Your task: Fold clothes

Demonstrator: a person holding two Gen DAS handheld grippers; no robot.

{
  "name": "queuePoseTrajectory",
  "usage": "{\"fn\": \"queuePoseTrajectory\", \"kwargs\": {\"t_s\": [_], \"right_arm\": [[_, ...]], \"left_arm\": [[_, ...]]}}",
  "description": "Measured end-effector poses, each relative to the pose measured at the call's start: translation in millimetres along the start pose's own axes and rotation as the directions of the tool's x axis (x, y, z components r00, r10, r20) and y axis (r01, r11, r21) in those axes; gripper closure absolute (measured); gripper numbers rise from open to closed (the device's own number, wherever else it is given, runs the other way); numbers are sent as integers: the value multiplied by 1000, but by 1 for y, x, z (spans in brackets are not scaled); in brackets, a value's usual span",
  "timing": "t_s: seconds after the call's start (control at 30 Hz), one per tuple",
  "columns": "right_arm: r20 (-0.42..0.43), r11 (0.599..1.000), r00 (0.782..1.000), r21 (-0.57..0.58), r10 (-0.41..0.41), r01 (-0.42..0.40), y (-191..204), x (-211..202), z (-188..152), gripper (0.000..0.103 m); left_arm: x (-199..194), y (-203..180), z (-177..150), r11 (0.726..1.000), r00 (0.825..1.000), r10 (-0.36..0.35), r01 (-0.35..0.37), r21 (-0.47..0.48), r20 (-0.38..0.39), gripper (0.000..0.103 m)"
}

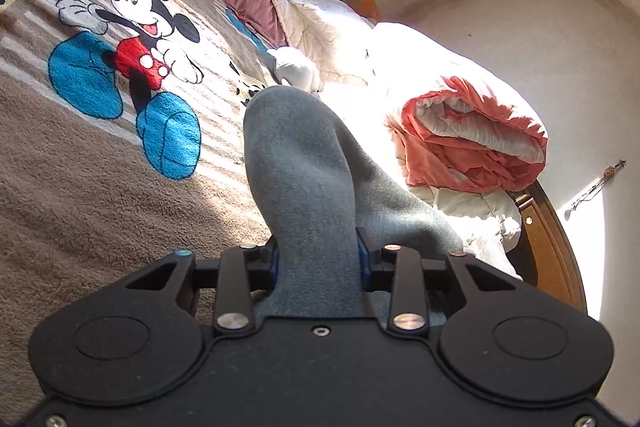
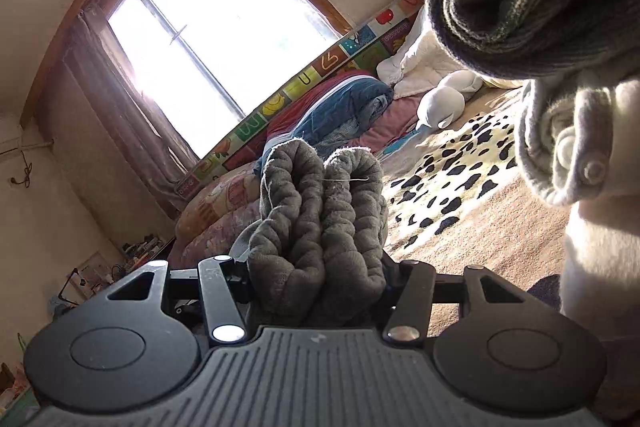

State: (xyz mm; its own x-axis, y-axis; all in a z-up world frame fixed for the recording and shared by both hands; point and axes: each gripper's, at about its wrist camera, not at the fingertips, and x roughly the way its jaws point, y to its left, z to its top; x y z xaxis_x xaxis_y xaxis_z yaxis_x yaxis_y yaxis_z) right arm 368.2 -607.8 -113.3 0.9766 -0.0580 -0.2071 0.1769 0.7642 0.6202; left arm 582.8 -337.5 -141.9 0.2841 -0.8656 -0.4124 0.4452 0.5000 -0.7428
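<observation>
Left wrist view gives me the left gripper [image 1: 318, 259] pinching a grey sock [image 1: 298, 163] between its blue pads — the sock rises ahead of the jaws over the cartoon-mouse blanket [image 1: 100, 155], with an orange quilt [image 1: 472, 143] bundled beyond. On my right camera, the right gripper [image 2: 316, 267] is clamped on a bunched dark grey sock [image 2: 320, 227], its cuff folds standing up between the jaws — window [image 2: 216, 39] behind.

Each camera sits just behind its own fingers, the left looking down over the bed blanket [image 1: 80, 187] toward a corner wall at 1 o'clock, the right tilted toward the window [image 2: 208, 39] at 11 o'clock, both sharing the orange quilt [image 1: 472, 139].
</observation>
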Motion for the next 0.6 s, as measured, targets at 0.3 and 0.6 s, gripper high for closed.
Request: {"fn": "queuePoseTrajectory", "kwargs": {"t_s": [0.3, 0.6], "right_arm": [[125, 871, 957, -396, -263, 291, 30, -7, -55, 34], [203, 801, 969, -552, -141, 232, 67, -35, -50, 32]], "left_arm": [[-42, -13, -42, 954, 966, 161, -204, 217, 203, 47], [-21, -31, -53, 959, 986, 80, -117, 259, 148, 47]]}}
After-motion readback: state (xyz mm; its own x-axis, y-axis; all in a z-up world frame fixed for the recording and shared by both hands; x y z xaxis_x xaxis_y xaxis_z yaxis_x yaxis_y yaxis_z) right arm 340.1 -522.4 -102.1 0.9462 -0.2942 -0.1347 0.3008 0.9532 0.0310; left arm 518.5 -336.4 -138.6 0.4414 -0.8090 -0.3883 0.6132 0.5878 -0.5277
